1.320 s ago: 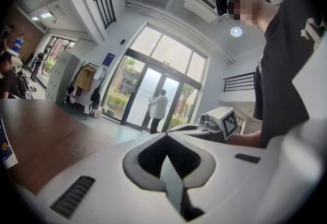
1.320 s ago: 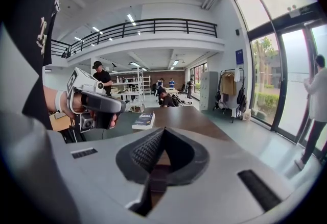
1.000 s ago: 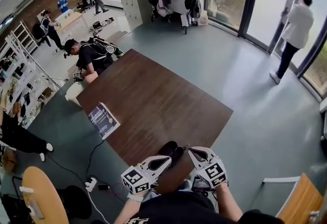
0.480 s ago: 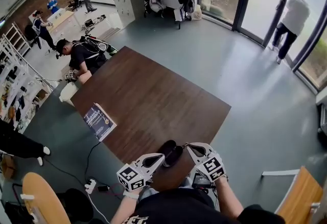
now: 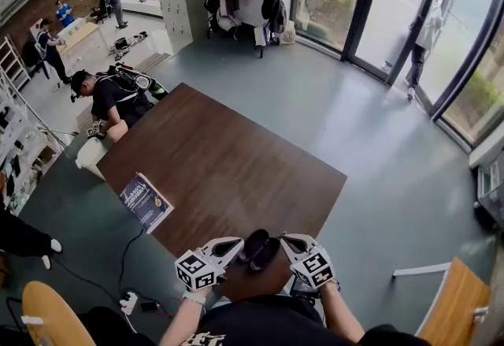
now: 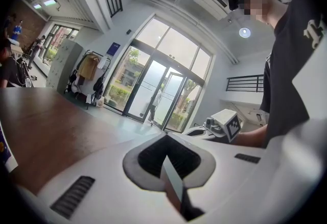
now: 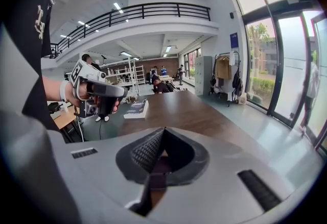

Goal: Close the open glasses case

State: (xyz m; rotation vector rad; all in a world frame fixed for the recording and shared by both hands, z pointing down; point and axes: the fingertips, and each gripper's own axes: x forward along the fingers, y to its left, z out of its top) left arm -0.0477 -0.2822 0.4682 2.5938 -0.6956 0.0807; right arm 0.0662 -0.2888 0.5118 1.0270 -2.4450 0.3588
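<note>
The black glasses case (image 5: pixel 258 248) lies open at the near edge of the brown table (image 5: pixel 228 163), its two halves spread side by side. My left gripper (image 5: pixel 235 244) is just left of the case and my right gripper (image 5: pixel 286 240) just right of it, both tips pointing inward at it. Whether either tip touches the case I cannot tell. In the left gripper view the left gripper (image 6: pixel 166 140) has its jaws together with nothing between them. The right gripper (image 7: pixel 162 131) is likewise shut and empty in its own view. Neither gripper view shows the case.
A blue book (image 5: pixel 144 201) lies at the table's left edge. A person (image 5: pixel 106 96) crouches by the far left corner. A power strip (image 5: pixel 128 303) and cables lie on the floor at the left. Wooden furniture (image 5: pixel 453 306) stands at the right.
Both grippers have sunk and drawn closer to the case, one on each side. The head view has swung, so the table sits higher in the picture. The person by the glass doors has walked further off.
</note>
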